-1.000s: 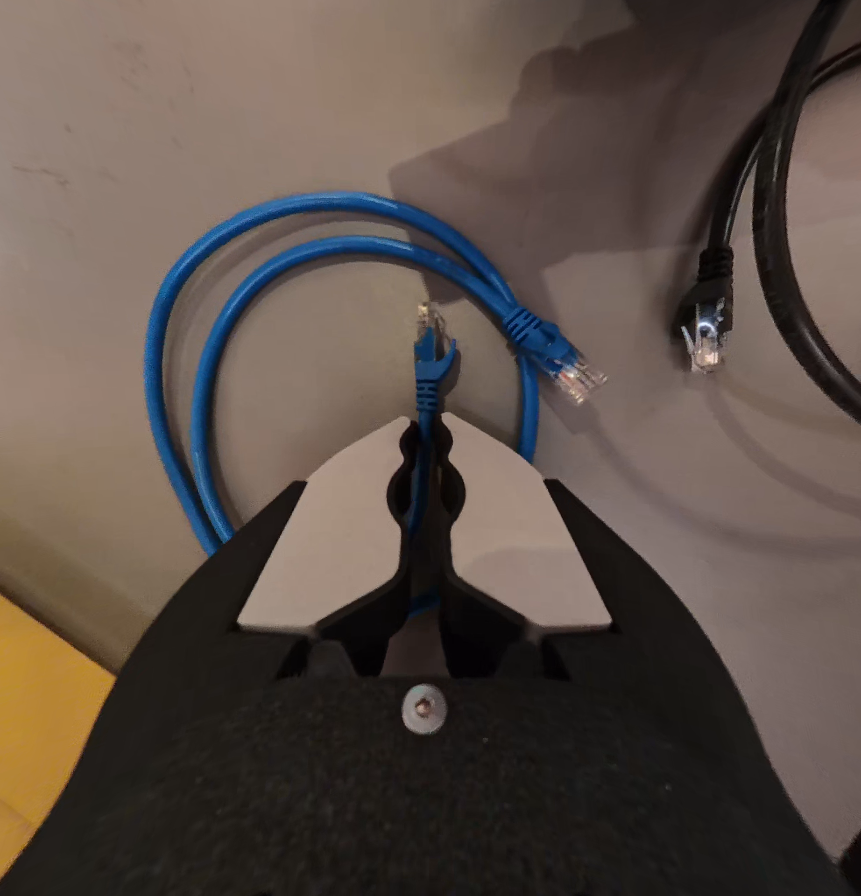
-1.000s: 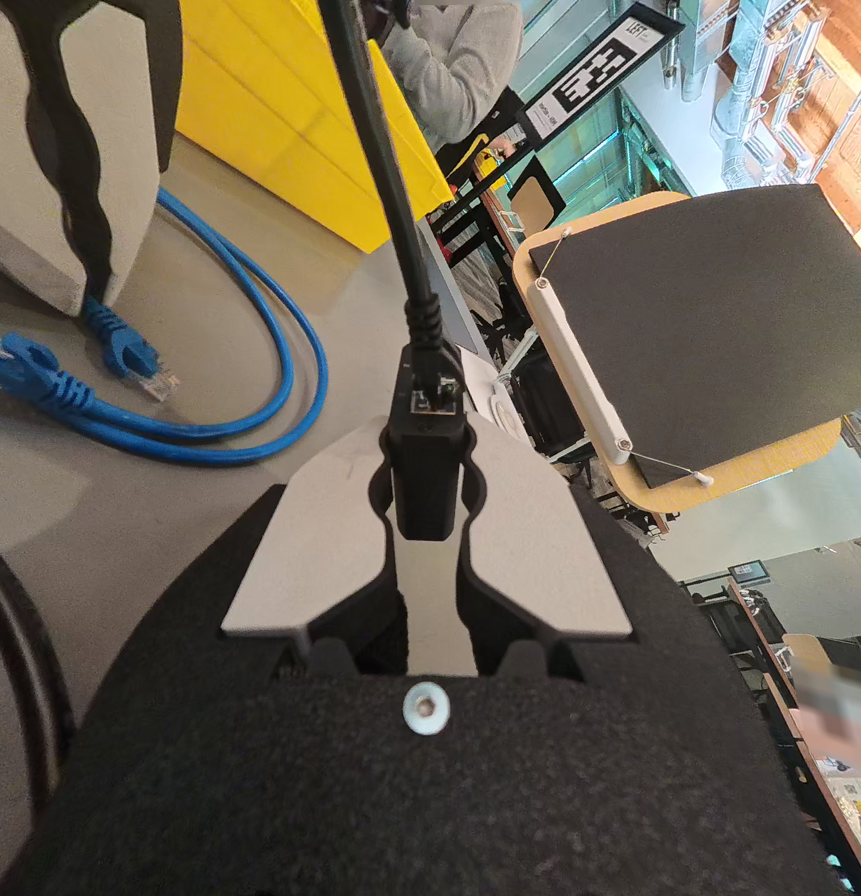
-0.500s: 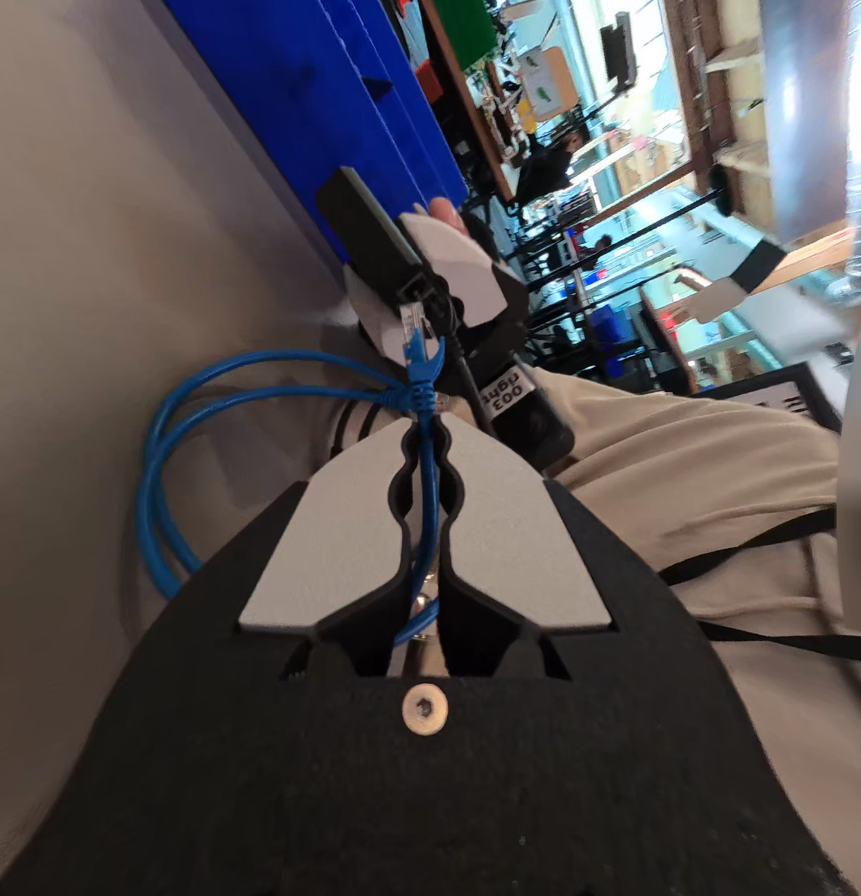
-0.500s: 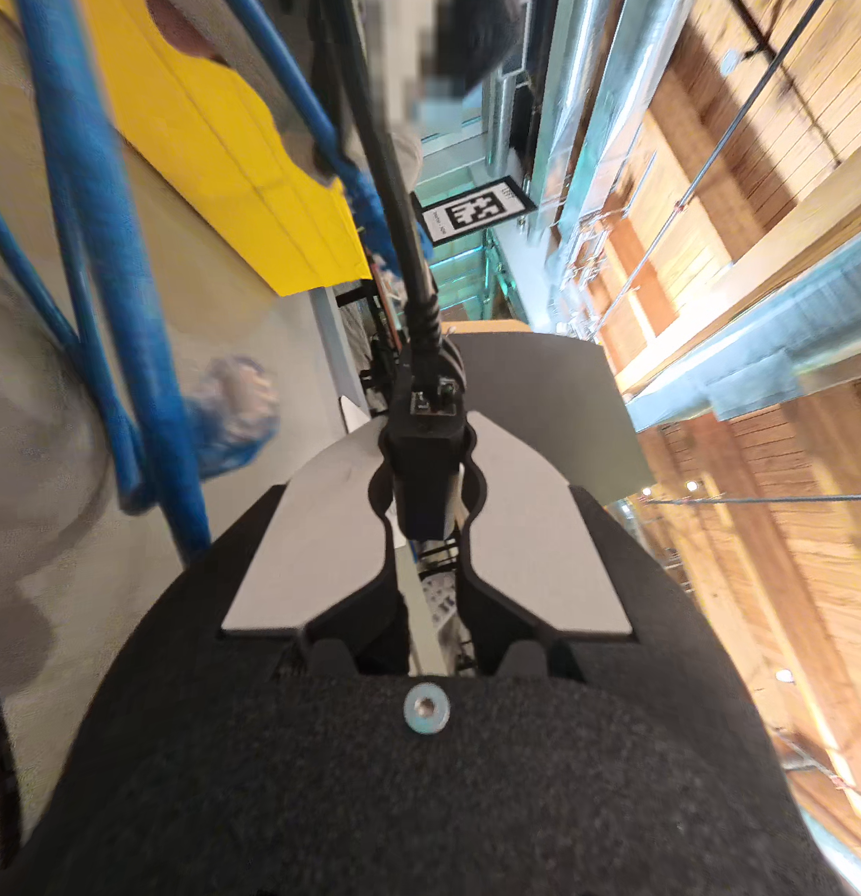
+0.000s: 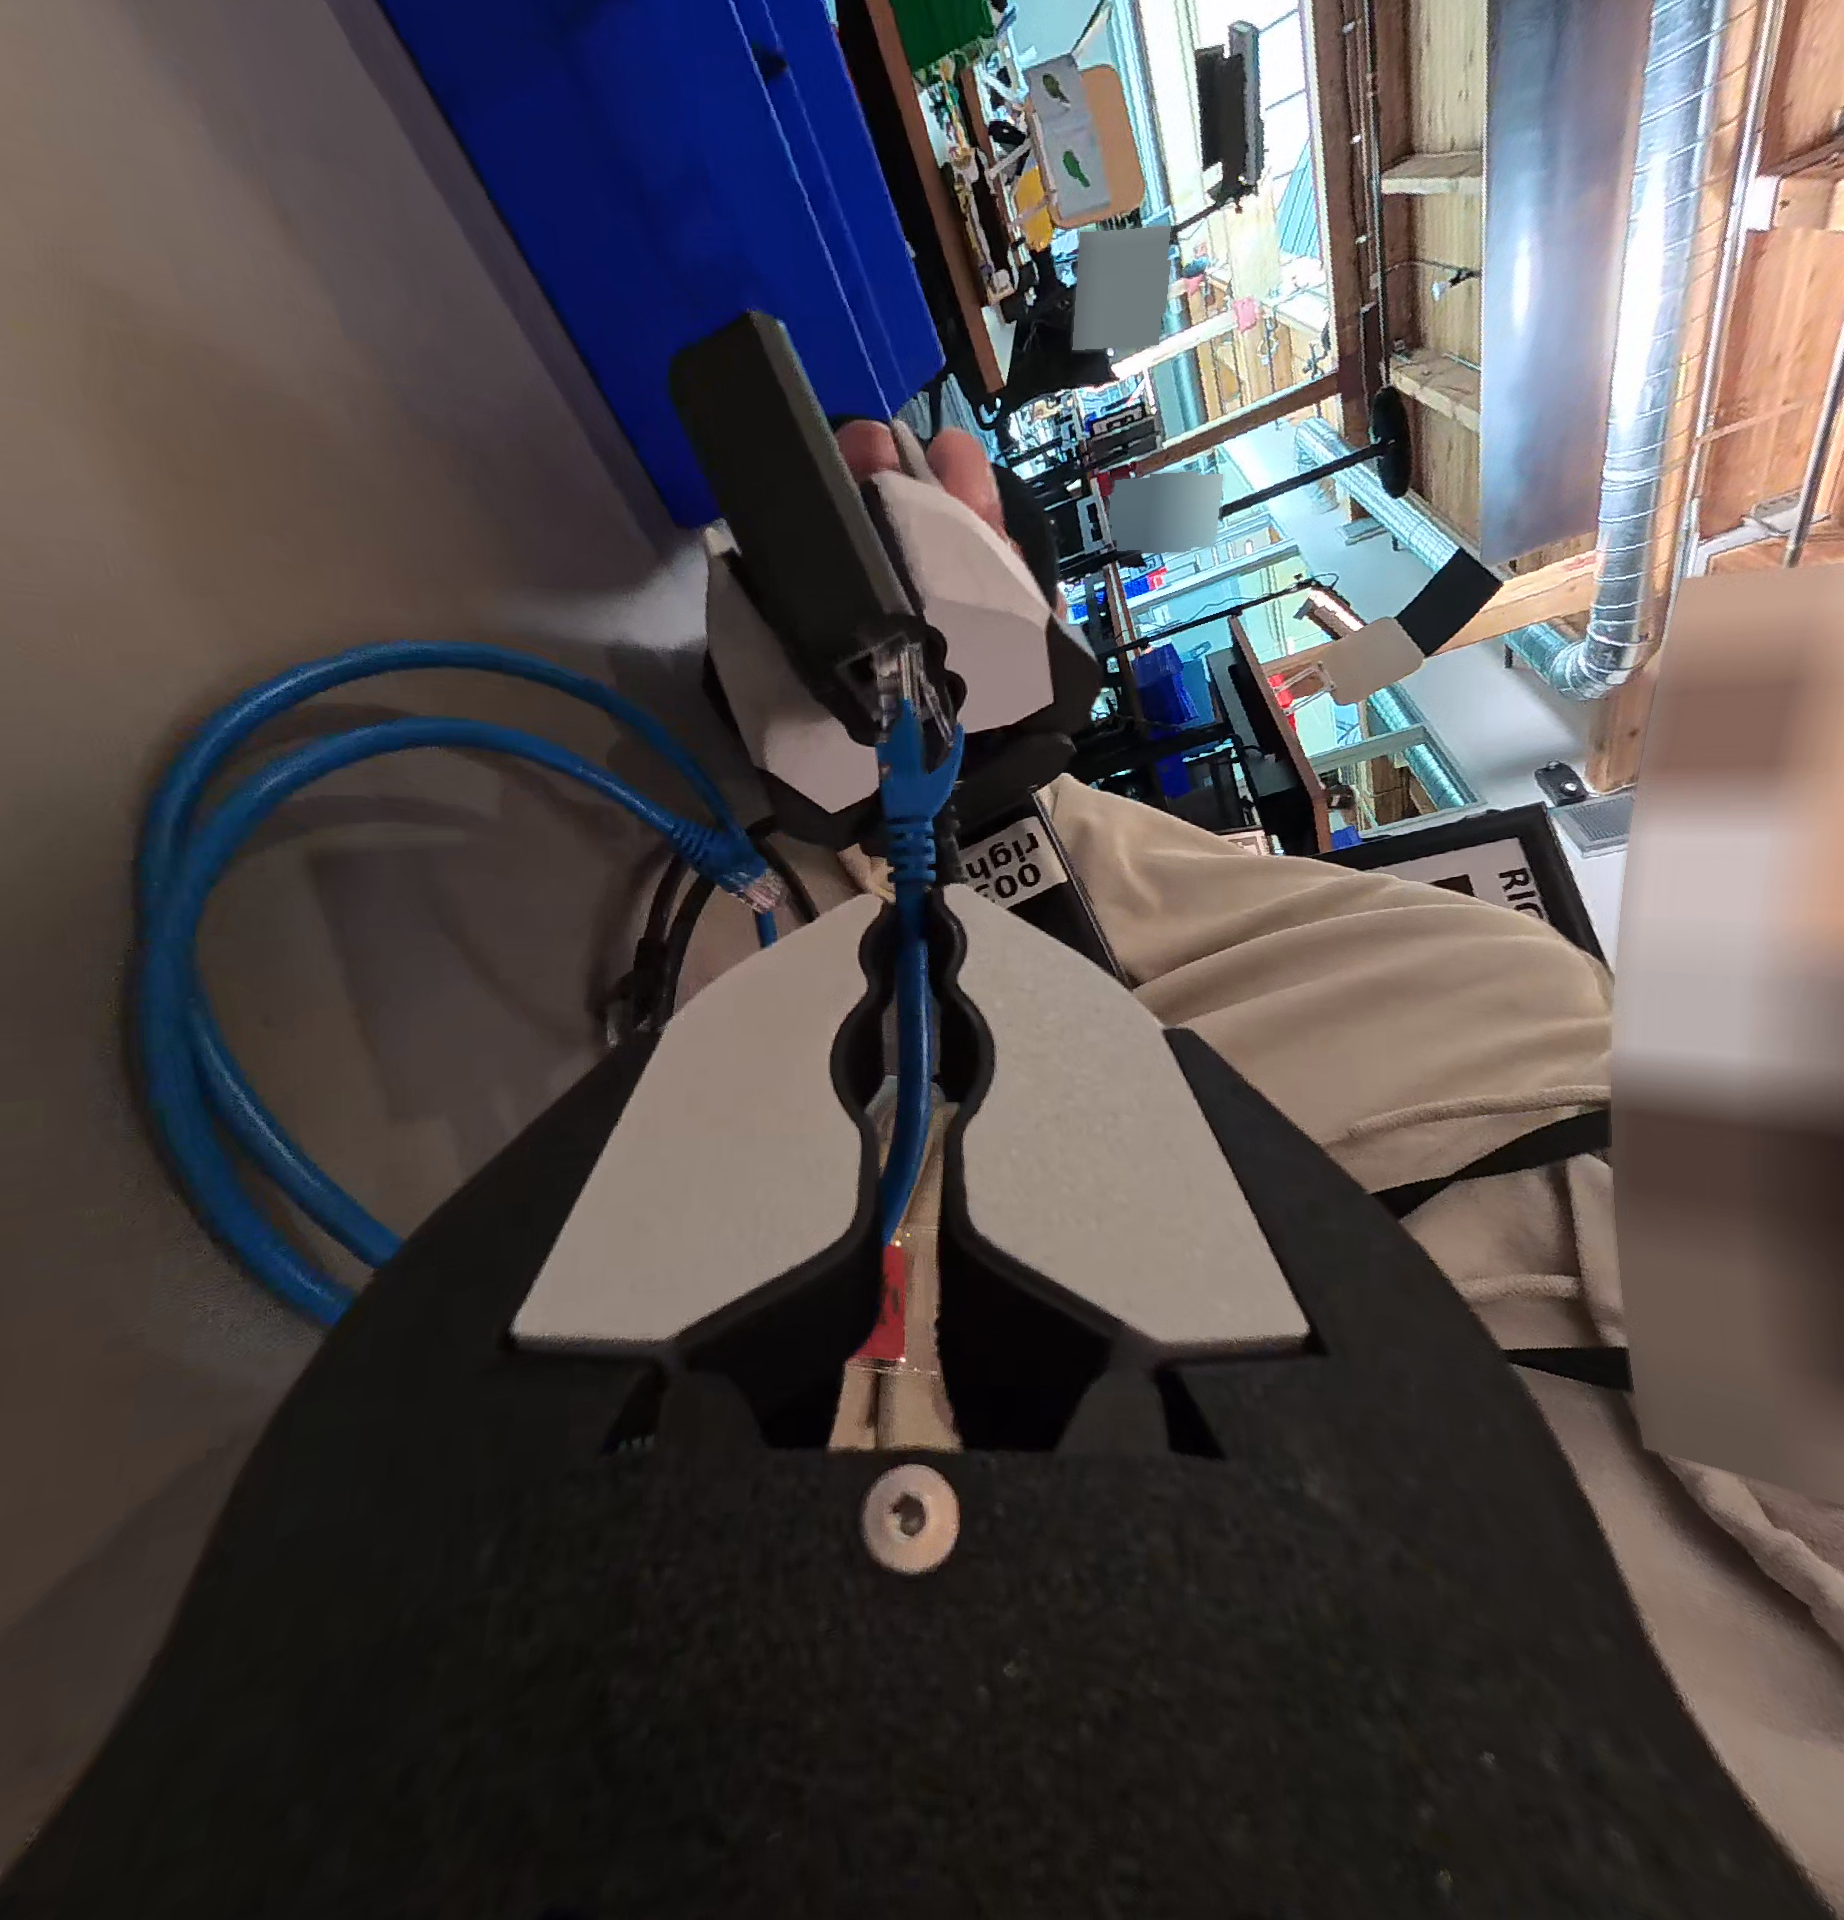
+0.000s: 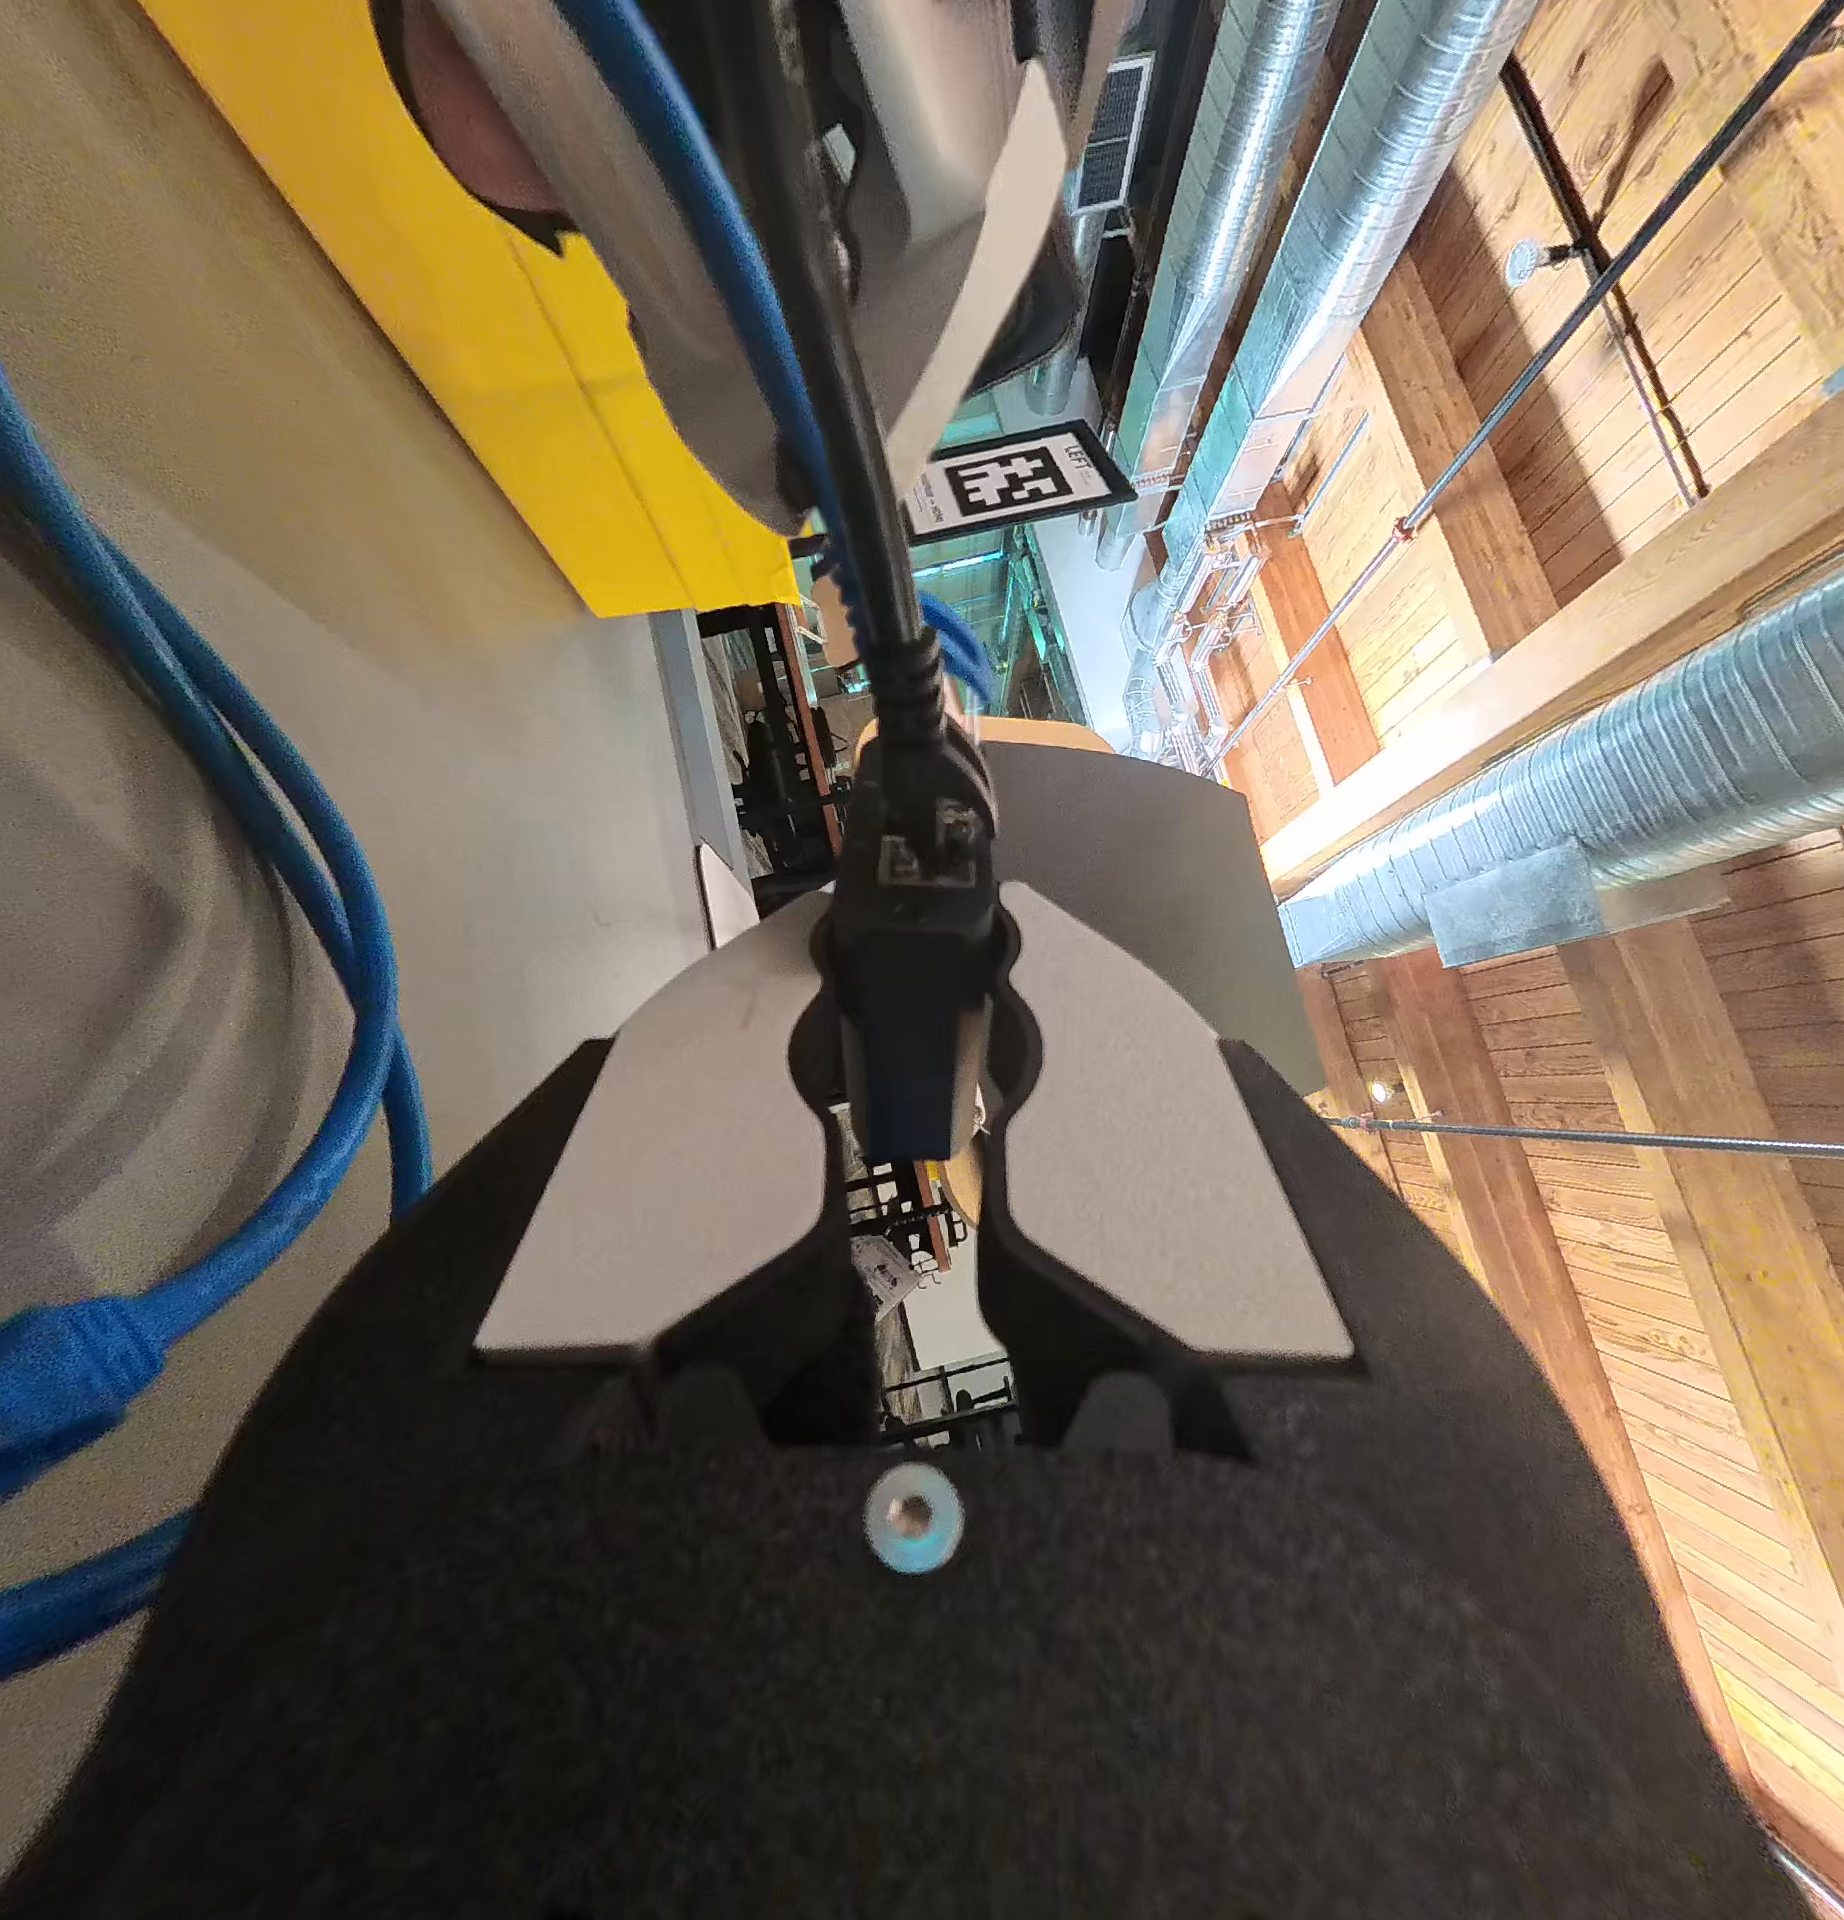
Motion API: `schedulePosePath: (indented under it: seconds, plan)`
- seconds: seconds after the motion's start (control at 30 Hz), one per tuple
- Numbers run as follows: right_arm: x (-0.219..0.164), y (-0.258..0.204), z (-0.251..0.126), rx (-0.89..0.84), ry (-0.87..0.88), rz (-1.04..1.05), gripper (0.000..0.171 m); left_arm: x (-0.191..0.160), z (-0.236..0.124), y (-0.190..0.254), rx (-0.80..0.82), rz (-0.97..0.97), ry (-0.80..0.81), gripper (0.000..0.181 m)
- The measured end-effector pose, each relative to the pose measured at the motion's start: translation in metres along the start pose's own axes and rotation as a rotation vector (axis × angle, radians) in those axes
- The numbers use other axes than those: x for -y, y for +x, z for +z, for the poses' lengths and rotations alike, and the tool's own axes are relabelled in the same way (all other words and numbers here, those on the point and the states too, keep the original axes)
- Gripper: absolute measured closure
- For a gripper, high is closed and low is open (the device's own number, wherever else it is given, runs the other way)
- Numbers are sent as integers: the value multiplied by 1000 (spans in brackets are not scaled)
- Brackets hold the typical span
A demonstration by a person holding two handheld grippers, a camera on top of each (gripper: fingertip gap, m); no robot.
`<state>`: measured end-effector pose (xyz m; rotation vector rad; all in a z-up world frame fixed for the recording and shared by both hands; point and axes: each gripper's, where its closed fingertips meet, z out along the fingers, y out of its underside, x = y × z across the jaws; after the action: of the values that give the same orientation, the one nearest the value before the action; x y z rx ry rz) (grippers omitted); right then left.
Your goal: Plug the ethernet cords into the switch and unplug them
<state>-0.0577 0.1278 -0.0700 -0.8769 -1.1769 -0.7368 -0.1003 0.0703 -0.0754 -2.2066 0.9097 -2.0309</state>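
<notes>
My left gripper (image 5: 913, 920) is shut on the blue ethernet cord (image 5: 910, 1039) just behind its plug (image 5: 913, 748). The plug's clear tip sits at the mouth of a port on the black switch (image 5: 783, 488); I cannot tell whether it is seated. My right gripper (image 6: 913, 925), also in the left wrist view (image 5: 876, 644), is shut on the switch (image 6: 913, 997) and holds it in the air. A black cord (image 6: 856, 447) is plugged into the switch. The blue cord's other plug (image 5: 739, 871) lies on the table.
The blue cord's loops (image 5: 201, 935) lie on the grey table (image 5: 222, 416). A loose black cord end (image 5: 637, 977) lies beside them. A blue bin (image 5: 689, 208) and a yellow bin (image 6: 430, 312) stand at the table's edges. A person's beige sleeve (image 5: 1313, 1039) is close on the right. The grippers' ends are close to 7 cm from one another.
My left gripper lifted the blue plug off the table, swung it toward the switch and has closed in on its port. My right gripper tilted the switch up to face it.
</notes>
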Motion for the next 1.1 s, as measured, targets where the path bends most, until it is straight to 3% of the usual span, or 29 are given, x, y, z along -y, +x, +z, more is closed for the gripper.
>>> schedulePosePath:
  seconds: [0.33,0.5,0.6,0.77,1.0,1.1]
  plan:
    - [9,-8,0,-4,28,-103,148,-9,-4,-14,39,-78,-36,177]
    - [14,-8,-4,-11,74,-159,148,-10,-7,-11,-16,-112,-40,177]
    - [26,-7,-9,-22,143,-170,148,-20,-8,1,-115,-146,-125,177]
    - [39,-5,-17,-15,191,-153,148,-26,-12,3,-122,-130,-176,177]
    - [47,-14,-18,67,242,-53,148,-24,-18,-2,15,107,-211,176]
    - [39,-9,-13,83,218,50,147,-16,-15,5,-46,136,-150,175]
